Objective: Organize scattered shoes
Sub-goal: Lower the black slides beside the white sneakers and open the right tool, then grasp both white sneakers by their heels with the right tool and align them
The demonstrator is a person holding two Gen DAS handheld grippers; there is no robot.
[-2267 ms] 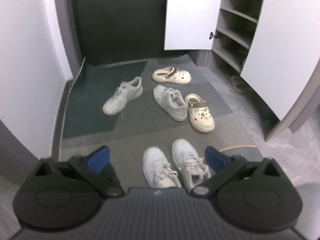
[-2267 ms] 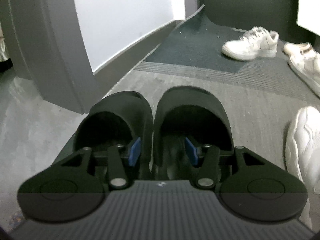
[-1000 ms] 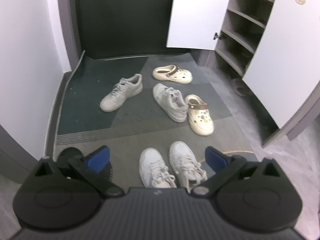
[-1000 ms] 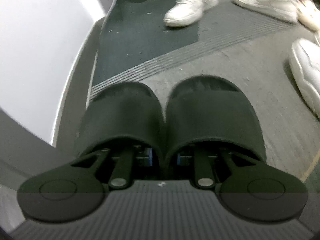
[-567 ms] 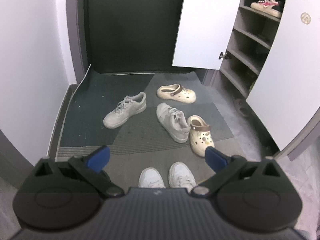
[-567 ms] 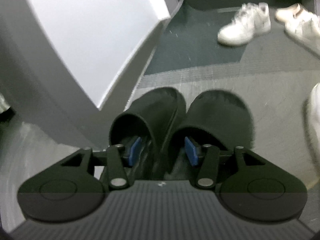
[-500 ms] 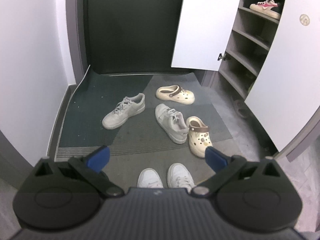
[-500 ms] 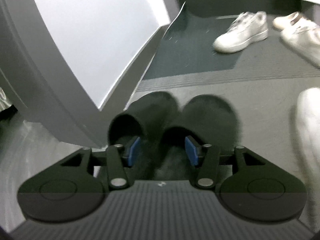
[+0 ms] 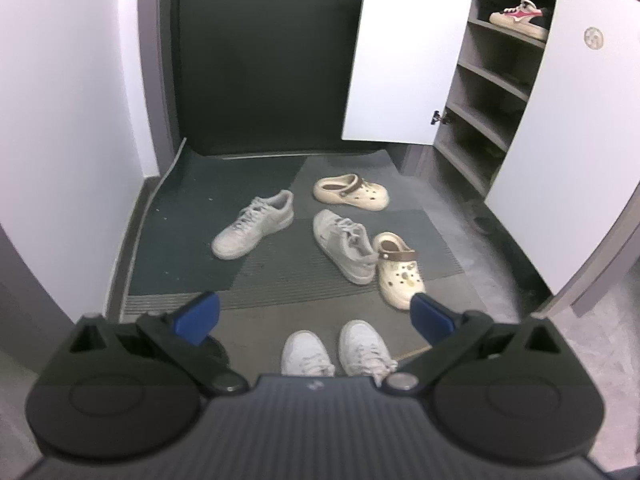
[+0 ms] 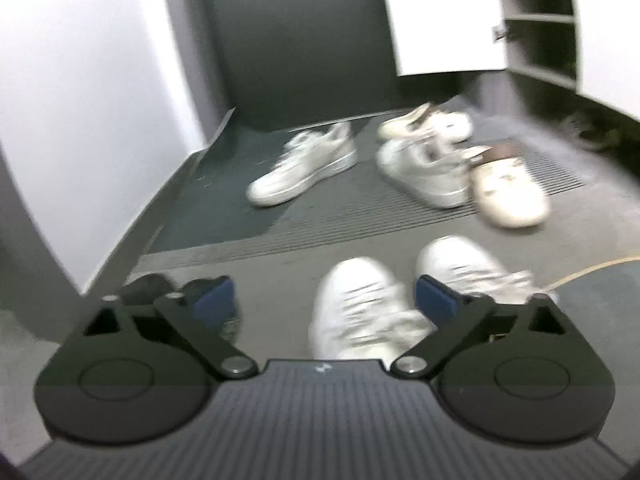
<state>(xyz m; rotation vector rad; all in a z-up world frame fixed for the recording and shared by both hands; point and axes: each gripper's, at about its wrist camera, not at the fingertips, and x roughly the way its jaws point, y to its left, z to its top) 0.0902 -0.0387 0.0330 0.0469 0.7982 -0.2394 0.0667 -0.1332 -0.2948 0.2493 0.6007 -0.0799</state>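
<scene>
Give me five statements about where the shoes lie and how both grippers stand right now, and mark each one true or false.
1. The left gripper is open with nothing between its pads. True.
2. The right gripper is clamped on the black slippers. False: its jaws have just been opening, and the slippers lie on the floor at its left side.
3. The two cream clogs sit side by side as a pair. False: a grey sneaker lies between them.
4. A pink and white sneaker sits on an upper cabinet shelf. True.
5. The pair of white sneakers lies nearest the left wrist camera. True.
</scene>
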